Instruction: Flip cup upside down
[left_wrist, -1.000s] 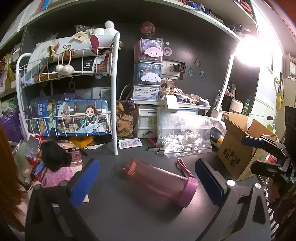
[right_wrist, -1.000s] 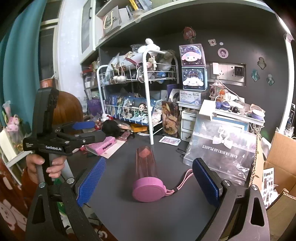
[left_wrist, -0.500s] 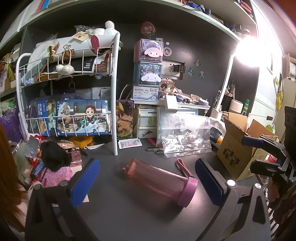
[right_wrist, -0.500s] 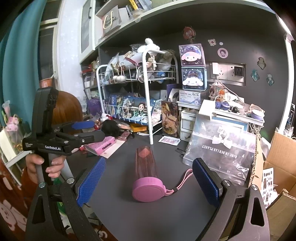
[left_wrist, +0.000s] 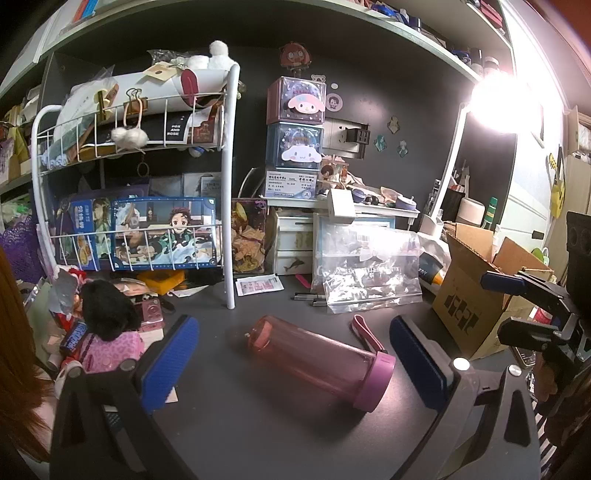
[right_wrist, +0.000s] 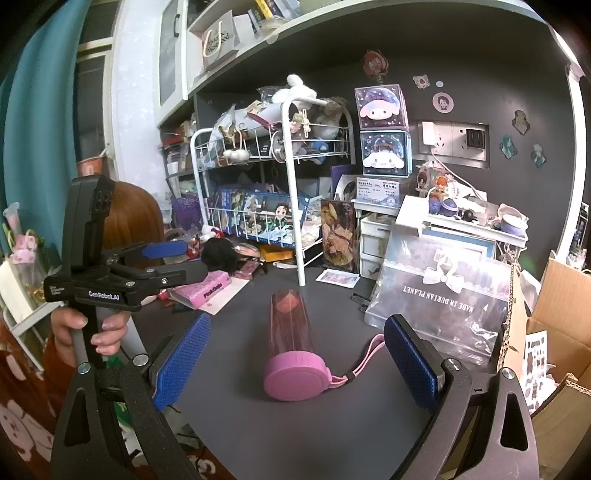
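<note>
Pink cup (right_wrist: 291, 347) lies on its side between right gripper's (right_wrist: 295, 363) parted jaws

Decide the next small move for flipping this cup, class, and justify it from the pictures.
Probably ease the right gripper forward to straddle the pink cup near its lid. The cup lies on its side on the desk, lid end facing that gripper, centred between its open fingers, and nothing grips it yet.

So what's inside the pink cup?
The pink cup looks empty through its clear side. It lies on the desk with its lid on; nothing shows behind the solid lid.
</note>
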